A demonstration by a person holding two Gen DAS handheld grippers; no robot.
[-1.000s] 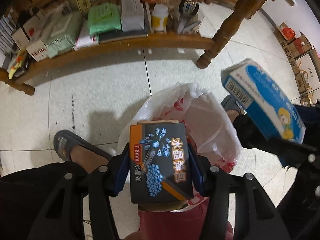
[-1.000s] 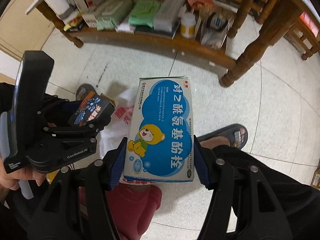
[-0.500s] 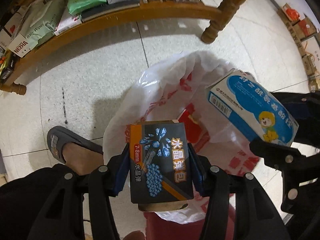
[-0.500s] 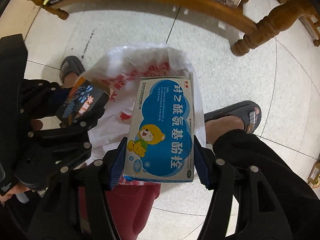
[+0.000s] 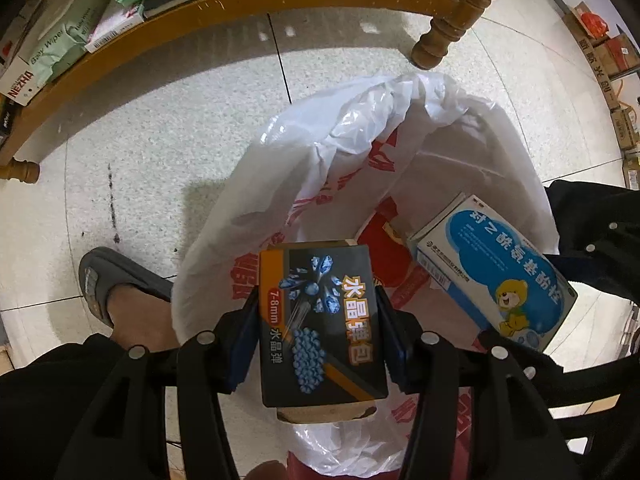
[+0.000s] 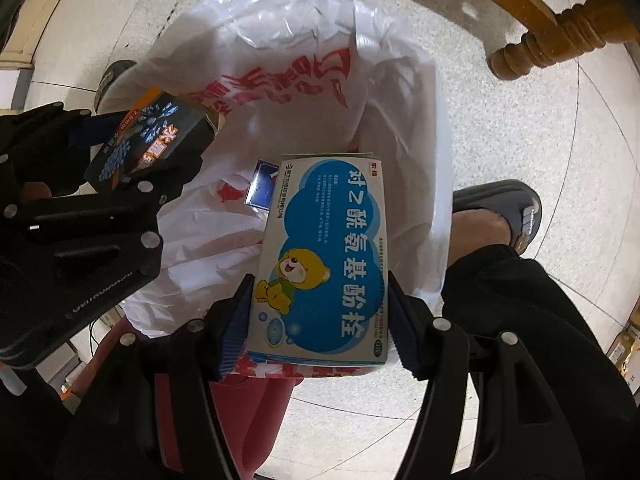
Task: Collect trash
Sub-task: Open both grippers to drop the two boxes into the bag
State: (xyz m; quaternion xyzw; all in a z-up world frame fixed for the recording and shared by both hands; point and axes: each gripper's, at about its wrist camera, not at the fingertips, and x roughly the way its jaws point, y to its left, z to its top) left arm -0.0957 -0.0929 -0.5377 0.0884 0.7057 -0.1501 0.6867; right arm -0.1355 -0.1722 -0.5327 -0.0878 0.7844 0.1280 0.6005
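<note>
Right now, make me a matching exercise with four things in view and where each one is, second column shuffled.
Things:
1. black crystal-pellet box
2. blue-and-white medicine box
3. white plastic bag
4. small dark blue packet

Places:
A. lying inside the bag
B. clamped in the right claw
C. lining the red bin, mouth open
D. clamped in the left claw

Pairs: 1-D, 2-B, 3-C, 4-A
</note>
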